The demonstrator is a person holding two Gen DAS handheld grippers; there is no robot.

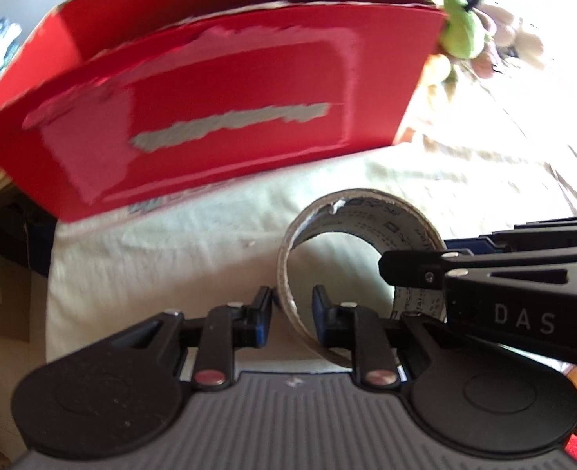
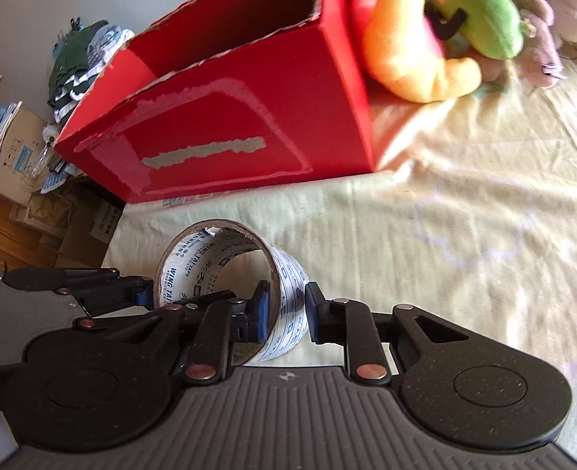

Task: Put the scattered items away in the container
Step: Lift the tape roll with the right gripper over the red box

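Between both pairs of fingers stood the tape roll (image 1: 351, 258) (light, stiff cardboard ring); left gripper (image 1: 293, 315) and right gripper (image 2: 286, 307) each straddled its wall, apparently pinching, before the red box (image 2: 225, 125).

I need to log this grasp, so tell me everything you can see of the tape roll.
The tape roll is a wide cardboard-cored ring, its inner face white with blue print. It is nearly used up, with a torn bit at the top edge. It stands on edge over the pale yellow bedsheet, in front of the red box. Both grippers straddle its wall, one finger inside and one outside: the left gripper on one side, the right gripper on the other. Whether the pads are actually pressing it is unclear.
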